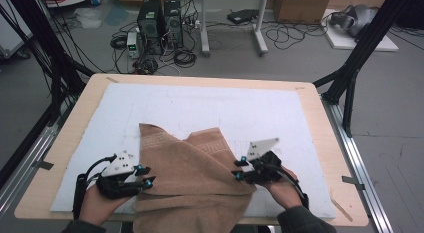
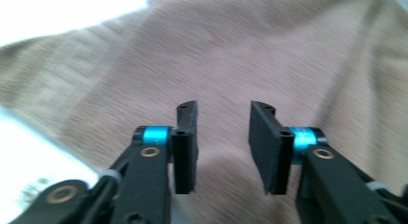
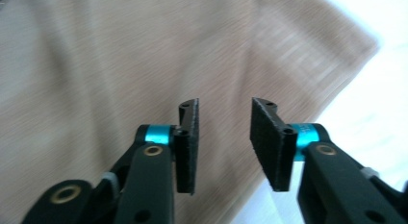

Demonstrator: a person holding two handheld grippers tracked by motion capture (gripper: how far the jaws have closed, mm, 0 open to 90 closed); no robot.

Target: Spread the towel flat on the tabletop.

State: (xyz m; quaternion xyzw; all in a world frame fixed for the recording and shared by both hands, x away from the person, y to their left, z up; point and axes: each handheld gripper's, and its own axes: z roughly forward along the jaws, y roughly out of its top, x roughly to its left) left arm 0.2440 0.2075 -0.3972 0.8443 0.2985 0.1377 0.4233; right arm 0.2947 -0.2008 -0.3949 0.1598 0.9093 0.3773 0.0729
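High view shows a wooden table [image 1: 320,118] topped by a white mat [image 1: 200,105], and on the mat's lower centre lies a brown towel [image 1: 192,178], partly folded, its near edge reaching the table's bottom rim. At lower left the left gripper [image 1: 146,176] and at lower right the right gripper [image 1: 238,169] flank the towel's sides. Both have their jaws parted, with nothing between the pads.

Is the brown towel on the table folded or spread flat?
Folded. In the high view the brown towel has its two far corners turned inward, overlapping near the middle, with its near edge hanging over the table.
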